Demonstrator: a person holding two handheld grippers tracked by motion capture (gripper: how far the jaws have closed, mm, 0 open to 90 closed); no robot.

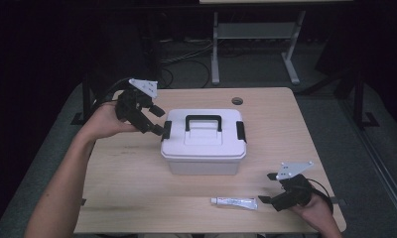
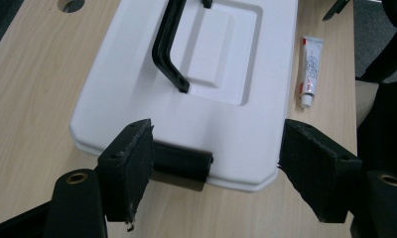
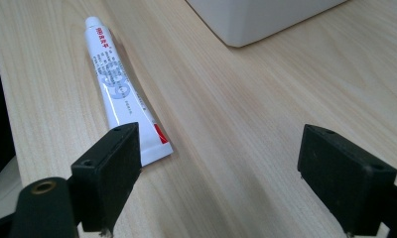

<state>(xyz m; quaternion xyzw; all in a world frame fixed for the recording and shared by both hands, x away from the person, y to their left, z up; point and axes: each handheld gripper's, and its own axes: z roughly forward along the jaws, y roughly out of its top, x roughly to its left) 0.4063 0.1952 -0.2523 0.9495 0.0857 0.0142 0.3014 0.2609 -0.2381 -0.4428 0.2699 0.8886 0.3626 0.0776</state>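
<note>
left tongs spread at box latch, maybe touching; right tongs spread beside tube.

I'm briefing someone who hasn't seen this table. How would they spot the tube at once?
Start at the white storage box with the black handle in the middle of the wooden table. Between the box and the table's near edge lies the tube, flat on the wood, beside the right gripper. It is the one small, slim thing there: white with a cap and printed lettering.
</note>
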